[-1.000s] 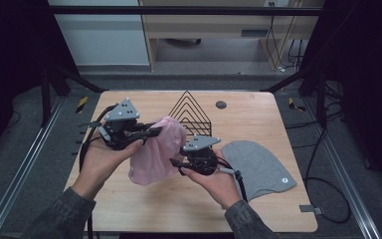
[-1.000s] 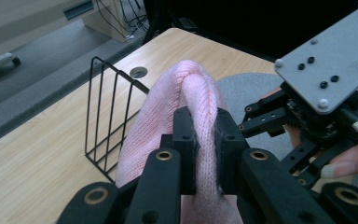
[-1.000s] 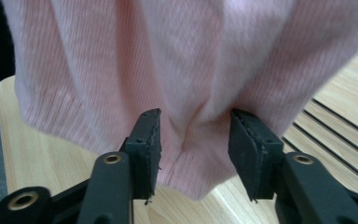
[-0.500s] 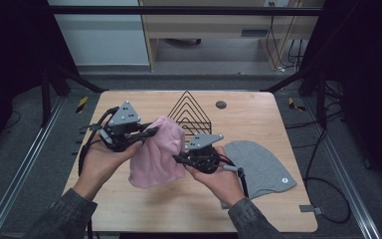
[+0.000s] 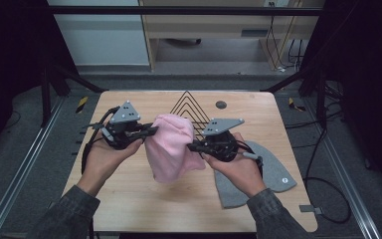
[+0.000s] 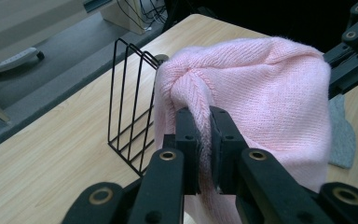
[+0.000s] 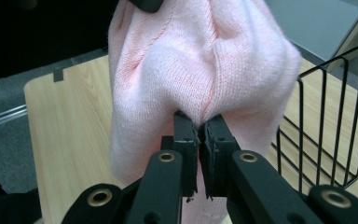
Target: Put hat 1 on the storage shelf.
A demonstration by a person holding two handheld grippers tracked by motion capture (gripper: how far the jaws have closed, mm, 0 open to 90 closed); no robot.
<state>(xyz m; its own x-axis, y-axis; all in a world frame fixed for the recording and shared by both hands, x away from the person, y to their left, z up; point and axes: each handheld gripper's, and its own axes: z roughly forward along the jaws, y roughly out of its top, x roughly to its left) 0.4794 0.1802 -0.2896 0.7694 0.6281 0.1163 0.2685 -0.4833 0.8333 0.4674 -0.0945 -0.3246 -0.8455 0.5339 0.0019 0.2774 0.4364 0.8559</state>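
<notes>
Here, the pink knit hat (image 5: 171,147) is pinched between both closed hand-held grippers, left (image 5: 151,131) and right (image 5: 191,147); even tension should be kept above the bench (image 5: 129,199).

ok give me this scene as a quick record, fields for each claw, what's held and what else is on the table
left claw: shut on the pink knit hat
right claw: shut on the same hat, opposite side
hat state: held up between both claws, hanging down
wire rack: upright on the table, behind the hat
grey hat: flat on the table by the right hand
</notes>
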